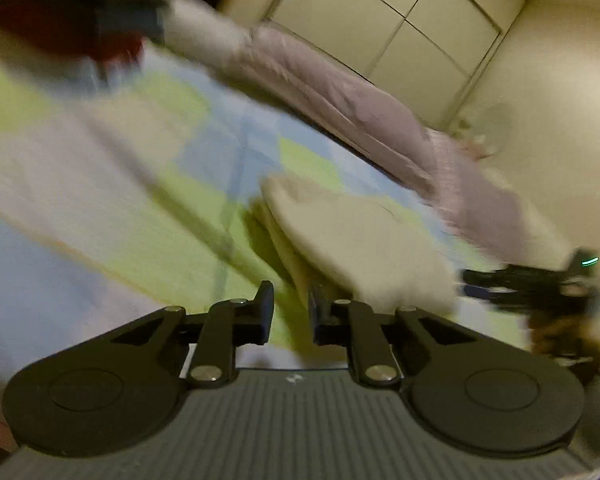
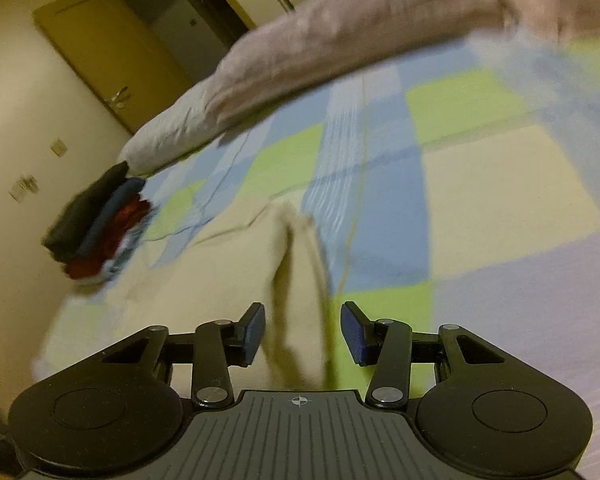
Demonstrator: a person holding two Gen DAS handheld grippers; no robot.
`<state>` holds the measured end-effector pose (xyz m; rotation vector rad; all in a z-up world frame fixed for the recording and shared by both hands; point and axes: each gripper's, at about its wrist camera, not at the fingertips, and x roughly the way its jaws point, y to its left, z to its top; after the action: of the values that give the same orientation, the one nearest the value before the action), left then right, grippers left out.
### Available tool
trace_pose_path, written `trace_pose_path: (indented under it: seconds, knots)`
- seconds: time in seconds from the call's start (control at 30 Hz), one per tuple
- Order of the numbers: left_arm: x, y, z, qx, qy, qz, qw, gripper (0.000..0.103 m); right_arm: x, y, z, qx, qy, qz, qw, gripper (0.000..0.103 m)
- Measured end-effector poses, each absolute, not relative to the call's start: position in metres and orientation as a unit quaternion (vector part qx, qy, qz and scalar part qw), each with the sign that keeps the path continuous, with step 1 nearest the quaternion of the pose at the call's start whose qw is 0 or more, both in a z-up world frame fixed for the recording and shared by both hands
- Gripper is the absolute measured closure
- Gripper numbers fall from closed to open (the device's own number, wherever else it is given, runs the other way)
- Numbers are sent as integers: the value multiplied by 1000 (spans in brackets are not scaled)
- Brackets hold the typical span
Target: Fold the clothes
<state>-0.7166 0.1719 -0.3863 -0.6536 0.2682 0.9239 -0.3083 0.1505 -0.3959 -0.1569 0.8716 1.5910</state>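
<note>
You hold both grippers low over a bed covered in a checked sheet [image 2: 452, 184] of blue, green and cream squares, both views smeared by motion blur. Your left gripper [image 1: 290, 312] has its jaws parted by a narrow gap with nothing between them, and the cream garment [image 1: 356, 240] lies crumpled on the sheet just beyond and to the right of its fingers. In the left wrist view your right gripper [image 1: 520, 280] shows as a dark blur at the right edge, near the garment. Your right gripper [image 2: 302, 332] has its jaws wide apart, blue pads [image 2: 354, 332] facing inward, and a raised fold of the same cream garment [image 2: 220, 280] stands in the gap between them; whether either pad touches the cloth cannot be told. The rest of the garment spreads to the near left of that view. A stack of folded clothes [image 2: 96, 228], dark, blue and red, sits at the far left of the bed. A long pale duvet [image 2: 320, 44] lies rolled along the far side of the bed, with white cupboard doors [image 1: 388, 16] behind it in the left view and a yellowish door [image 2: 100, 52] behind it in the right.
</note>
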Motion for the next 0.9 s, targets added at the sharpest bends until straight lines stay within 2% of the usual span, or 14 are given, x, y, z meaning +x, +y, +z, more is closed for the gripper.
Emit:
trace_pose_path:
  seconds: [0.17,0.33,0.4,0.47,0.7,0.83,0.9]
  knots:
    - [-642,159,-359,-239,167,448,845,89,-333,136,-377,-102,305,700,637,57]
    - [-575,162,-396,-162,246,484,824,84,-378,142,-402,-186,235,716,631,57]
    - [-569,167,-411,-163,267,495,810,84,-375,144,-417,-191,243,716,625,57]
    - [-572,164,-404,-170,256,499,810,83,-366,147,-422,-181,270,721,612,57]
    - [-578,156,-379,-198,219,503,813,86,-368,129,-393,-167,257,709,635,57]
    - [-553,161,-392,-189,266,498,803,84,-372,137,-409,-199,275,694,636,57]
    - [-547,165,-401,-199,265,519,788,84,-367,145,-422,-197,294,688,633,57]
